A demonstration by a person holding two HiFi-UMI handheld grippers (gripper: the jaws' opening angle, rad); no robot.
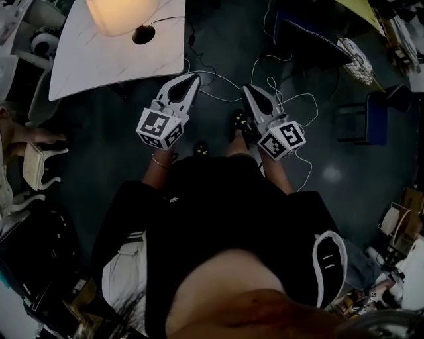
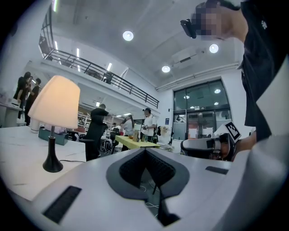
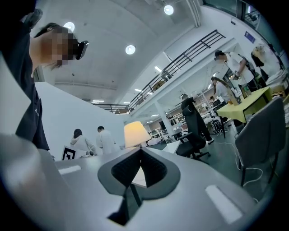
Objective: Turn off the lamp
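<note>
Lamp point(image 1: 122, 14) lit: cream conical shade glowing, thin stem, round black flared base point(image 1: 144, 34). It stands on a white, marble-veined tabletop point(image 1: 99, 63) with a smooth surface and rounded corners; a thin dark cord leaves the base.

We hold both grippers level over dark, smooth floor, short of the table.

Left gripper point(image 1: 194, 79): pale matt plastic, ribbed dark pads, jaws tip to tip, nothing between them.

Right gripper point(image 1: 248, 89): same build, jaws together, empty.

Thin white cables point(image 1: 218, 81) loop on the floor near the tips.
</note>
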